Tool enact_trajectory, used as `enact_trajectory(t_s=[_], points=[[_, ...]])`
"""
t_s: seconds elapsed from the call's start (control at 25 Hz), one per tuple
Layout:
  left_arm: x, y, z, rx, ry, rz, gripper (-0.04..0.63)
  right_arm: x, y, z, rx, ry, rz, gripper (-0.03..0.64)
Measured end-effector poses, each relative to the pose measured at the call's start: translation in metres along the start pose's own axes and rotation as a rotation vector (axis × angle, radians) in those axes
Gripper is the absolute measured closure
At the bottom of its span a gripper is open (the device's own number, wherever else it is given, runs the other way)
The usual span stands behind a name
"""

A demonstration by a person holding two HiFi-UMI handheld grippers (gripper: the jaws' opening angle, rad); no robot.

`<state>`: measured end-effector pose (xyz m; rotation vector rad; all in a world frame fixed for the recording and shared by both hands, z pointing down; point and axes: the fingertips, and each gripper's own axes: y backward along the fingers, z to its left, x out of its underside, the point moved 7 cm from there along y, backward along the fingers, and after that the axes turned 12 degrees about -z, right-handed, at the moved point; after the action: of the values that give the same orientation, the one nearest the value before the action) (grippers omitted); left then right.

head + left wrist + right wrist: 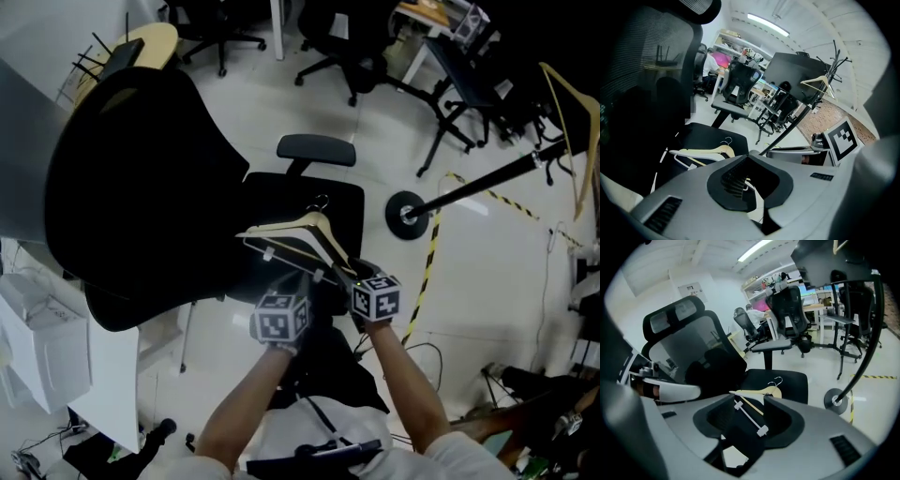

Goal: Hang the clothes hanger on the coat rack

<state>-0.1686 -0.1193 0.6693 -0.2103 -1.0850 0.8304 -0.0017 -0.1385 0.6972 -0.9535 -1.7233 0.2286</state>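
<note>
A wooden hanger (305,225) (710,151) (757,392) lies on the black seat (272,192) of an office chair, over a white clip hanger (281,251) (679,157). My right gripper (342,272) (750,420) is open at the hangers' right end. The white hanger's clip bar (749,416) runs between its jaws without being pinched. My left gripper (298,281) (750,180) stands open just short of the hangers, a bit of white wire showing in its gap. The coat rack (478,185) (832,61) (865,357) stands to the right and carries another wooden hanger (572,103) (818,82).
The chair's tall black backrest (122,187) rises left of the seat, and an armrest (317,148) lies behind it. The rack's round base (408,214) sits on the floor beside yellow-black tape (433,253). More office chairs (347,47) and desks stand beyond. A person (712,63) sits far off.
</note>
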Motion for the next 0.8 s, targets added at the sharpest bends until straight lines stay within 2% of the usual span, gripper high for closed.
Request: enact_trajectory(t_s=[0.16, 0.56, 0.8], points=[[0.005, -0.028, 0.012, -0.022, 0.035, 0.025, 0.606, 0.006, -0.037, -0.014, -0.019, 0.012, 0.048, 0.396], [0.024, -0.072, 0.037, -0.071, 0.059, 0.096, 0.604, 0.034, -0.11, -0.041, -0.033, 0.003, 0.154, 0.388], [0.034, -0.092, 0.05, -0.105, 0.074, 0.105, 0.606, 0.051, -0.14, -0.05, -0.048, -0.013, 0.191, 0.385]])
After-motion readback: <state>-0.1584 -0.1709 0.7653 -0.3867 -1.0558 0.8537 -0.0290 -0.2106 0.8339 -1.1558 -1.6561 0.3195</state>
